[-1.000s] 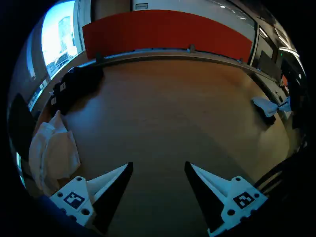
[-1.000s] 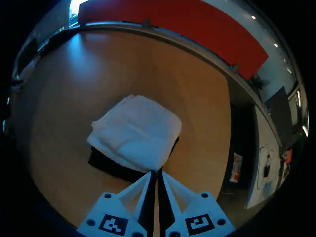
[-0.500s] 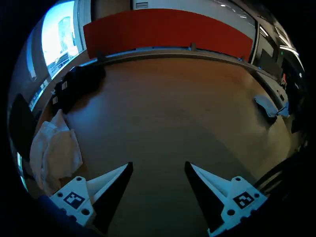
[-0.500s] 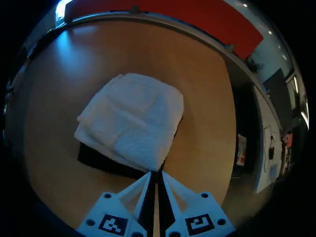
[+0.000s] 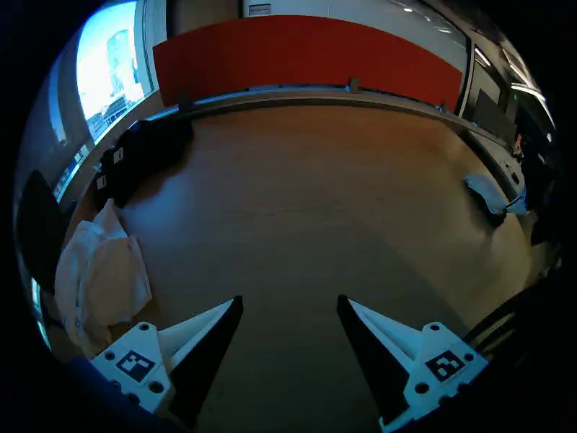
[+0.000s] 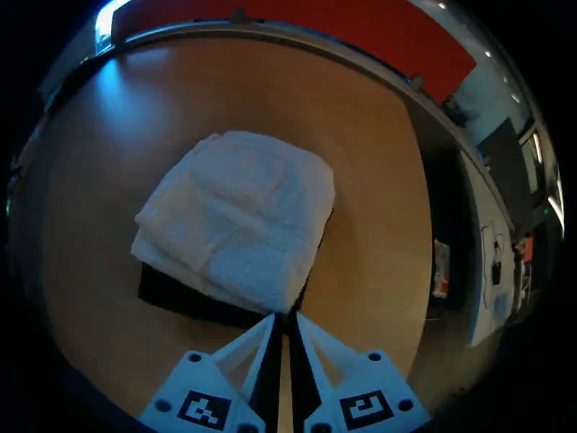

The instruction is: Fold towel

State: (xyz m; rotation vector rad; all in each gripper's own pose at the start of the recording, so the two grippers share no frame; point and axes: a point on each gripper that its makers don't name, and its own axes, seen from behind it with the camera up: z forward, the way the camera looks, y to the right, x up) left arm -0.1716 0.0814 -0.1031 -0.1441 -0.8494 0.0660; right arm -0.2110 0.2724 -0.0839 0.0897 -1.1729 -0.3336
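Table: in the left gripper view we see a wide table (image 5: 310,195) of brown wood that runs from 6 o'clock to 12 o'clock. Its middle is bare.
Room: a long red panel (image 5: 303,58) stands behind the table at 12 o'clock. A bright window (image 5: 112,65) is at 10 o'clock.
Towel: in the right gripper view the white towel (image 6: 238,216) is folded into a thick square near the centre. A dark shadow (image 6: 187,299) lies under it toward 7 o'clock.
Left tool: the left tool (image 5: 288,299) is spread wide above bare wood and holds nothing.
Right tool: the right tool (image 6: 285,315) is pressed almost together. It seems to pinch the near corner of the towel at its tips.
Edges: a grey rail (image 5: 310,96) closes the far edge at 12 o'clock. A black bag (image 5: 141,159) lies at 10 o'clock, and a heap of white cloths (image 5: 97,278) lies at 8 o'clock beside the left edge.
Open room: the wood between the spread fingers and the rail is free. In the right gripper view there is free wood around the towel from 9 o'clock to 3 o'clock.
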